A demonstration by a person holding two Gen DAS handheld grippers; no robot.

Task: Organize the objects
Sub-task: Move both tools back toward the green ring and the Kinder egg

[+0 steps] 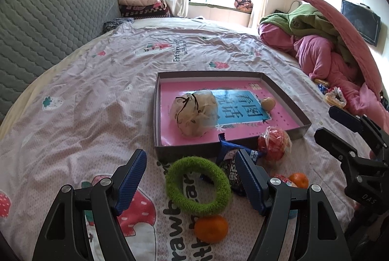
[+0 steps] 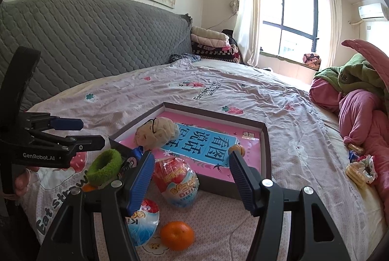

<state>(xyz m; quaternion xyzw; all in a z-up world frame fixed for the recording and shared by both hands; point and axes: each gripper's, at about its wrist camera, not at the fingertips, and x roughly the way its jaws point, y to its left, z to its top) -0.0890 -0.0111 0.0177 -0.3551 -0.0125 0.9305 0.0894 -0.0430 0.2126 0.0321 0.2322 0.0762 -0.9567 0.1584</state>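
A shallow grey box (image 1: 184,148) with a pink bottom lies on the bed; it holds a tied beige pouch (image 1: 194,112) and a small round snack (image 1: 268,103). In front of the box lie a green fuzzy ring (image 1: 198,187), a dark snack packet (image 1: 229,169), a wrapped red egg toy (image 1: 274,143) and two oranges (image 1: 211,228). My left gripper (image 1: 192,179) is open above the ring. My right gripper (image 2: 189,176) is open above an egg toy (image 2: 178,180), with a second egg toy (image 2: 143,222) and an orange (image 2: 177,234) below it. The box (image 2: 265,151) lies just beyond.
A grey quilted headboard (image 1: 48,18) runs along the left. Pink and green bedding (image 1: 328,42) is piled at the right, with snack packets (image 2: 359,168) beside it. Folded blankets (image 1: 141,3) lie at the far end by the window.
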